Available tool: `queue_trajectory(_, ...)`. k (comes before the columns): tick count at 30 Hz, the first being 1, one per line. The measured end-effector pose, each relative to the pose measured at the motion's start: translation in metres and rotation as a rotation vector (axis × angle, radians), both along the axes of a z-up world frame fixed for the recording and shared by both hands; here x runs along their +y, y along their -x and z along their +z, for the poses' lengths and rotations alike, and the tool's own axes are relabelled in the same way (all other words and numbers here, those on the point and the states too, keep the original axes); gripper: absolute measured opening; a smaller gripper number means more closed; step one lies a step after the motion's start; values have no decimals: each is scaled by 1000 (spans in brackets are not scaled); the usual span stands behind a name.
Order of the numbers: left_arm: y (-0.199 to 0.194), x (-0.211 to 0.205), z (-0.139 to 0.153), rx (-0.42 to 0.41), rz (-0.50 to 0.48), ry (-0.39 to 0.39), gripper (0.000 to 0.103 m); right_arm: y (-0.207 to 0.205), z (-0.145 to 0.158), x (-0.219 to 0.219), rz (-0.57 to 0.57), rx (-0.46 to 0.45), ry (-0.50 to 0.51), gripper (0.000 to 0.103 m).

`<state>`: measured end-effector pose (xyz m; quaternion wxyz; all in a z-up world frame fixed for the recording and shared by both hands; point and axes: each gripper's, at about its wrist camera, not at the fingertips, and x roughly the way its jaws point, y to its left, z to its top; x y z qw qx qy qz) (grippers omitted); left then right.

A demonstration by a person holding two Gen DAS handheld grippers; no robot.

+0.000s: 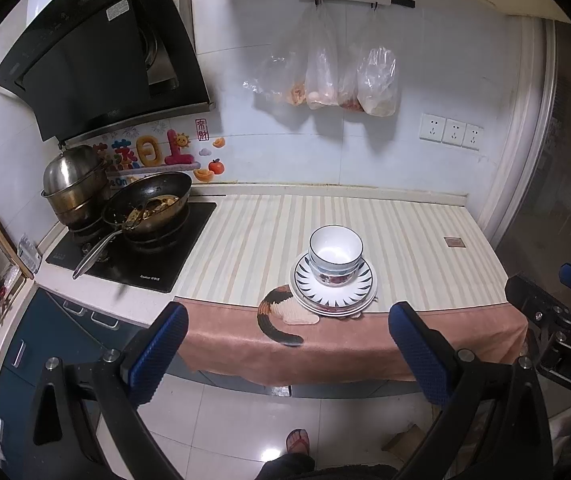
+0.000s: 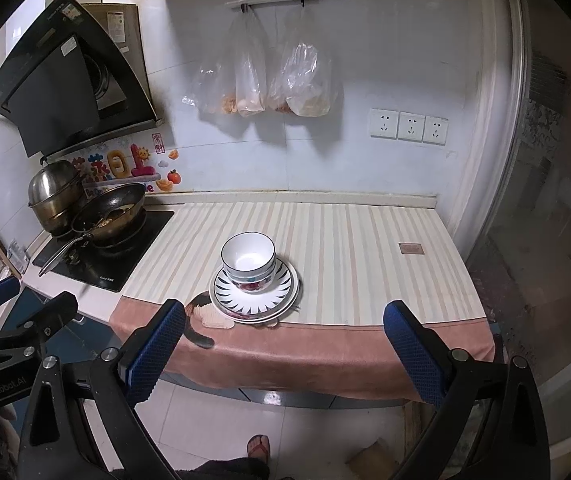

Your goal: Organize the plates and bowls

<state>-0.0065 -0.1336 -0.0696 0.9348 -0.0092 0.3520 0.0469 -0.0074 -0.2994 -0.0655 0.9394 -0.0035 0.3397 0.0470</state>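
Note:
A stack of white bowls [image 1: 336, 255] with blue rims sits on a stack of plates [image 1: 333, 294] with a dark leaf pattern, near the front edge of the counter. The same bowls [image 2: 249, 258] and plates [image 2: 254, 300] show in the right wrist view. My left gripper [image 1: 288, 322] is open and empty, held back from the counter over the floor. My right gripper [image 2: 285, 318] is open and empty too, also back from the counter. The right gripper's body shows at the right edge of the left wrist view [image 1: 565, 320].
A striped cloth [image 1: 365, 232] with a pink border covers the counter. To the left a stove [image 1: 133, 256] holds a wok [image 1: 153, 204] with food and a steel pot [image 1: 73, 184]. Plastic bags [image 1: 325, 80] hang on the wall. A glass door [image 2: 545, 220] is at the right.

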Motion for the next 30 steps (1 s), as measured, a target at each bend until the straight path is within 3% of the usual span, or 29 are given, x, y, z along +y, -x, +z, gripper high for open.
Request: queue_trajectory(30,1,-1,1,0,-13,-4,103,8,-3,3,-36,-1,-14,101)
